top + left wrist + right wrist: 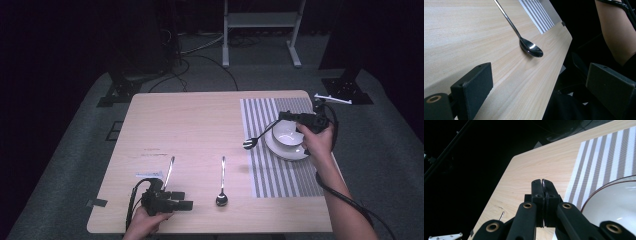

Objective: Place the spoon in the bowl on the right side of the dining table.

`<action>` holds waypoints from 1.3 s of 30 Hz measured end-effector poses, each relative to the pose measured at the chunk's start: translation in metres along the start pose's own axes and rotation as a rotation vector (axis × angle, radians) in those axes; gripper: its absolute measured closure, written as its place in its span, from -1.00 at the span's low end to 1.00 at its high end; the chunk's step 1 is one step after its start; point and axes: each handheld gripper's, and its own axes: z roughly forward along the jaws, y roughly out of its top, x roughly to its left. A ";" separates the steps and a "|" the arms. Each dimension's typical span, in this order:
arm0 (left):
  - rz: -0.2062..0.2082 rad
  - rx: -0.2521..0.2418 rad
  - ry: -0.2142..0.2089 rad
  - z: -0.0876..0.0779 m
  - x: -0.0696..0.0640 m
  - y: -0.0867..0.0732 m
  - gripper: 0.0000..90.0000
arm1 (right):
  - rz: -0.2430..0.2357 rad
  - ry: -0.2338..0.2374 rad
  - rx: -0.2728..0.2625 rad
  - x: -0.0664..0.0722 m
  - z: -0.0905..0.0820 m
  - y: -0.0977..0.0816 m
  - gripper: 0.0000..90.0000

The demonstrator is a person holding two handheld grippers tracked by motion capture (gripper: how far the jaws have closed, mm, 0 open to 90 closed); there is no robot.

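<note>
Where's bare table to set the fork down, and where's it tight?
Free: the far-left tabletop, between the far edge and the placemat; also the near half of that striped mat. Tight: the right gripper holds the fork over plate and bowl; spoon and left gripper crowd the near edge.

1. A spoon [221, 186] lies on the wooden table [200, 125] near its front edge, bowl toward the near side.
2. A knife [170, 171] lies left of the spoon, well apart.
3. A white label [149, 174] sits just left of the knife.
4. A white stand [260, 30] rises on the floor beyond the table.
</note>
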 end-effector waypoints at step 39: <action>0.019 0.010 0.006 0.001 -0.001 0.001 -0.88 | 0.069 -0.076 -0.111 -0.028 -0.041 0.013 0.97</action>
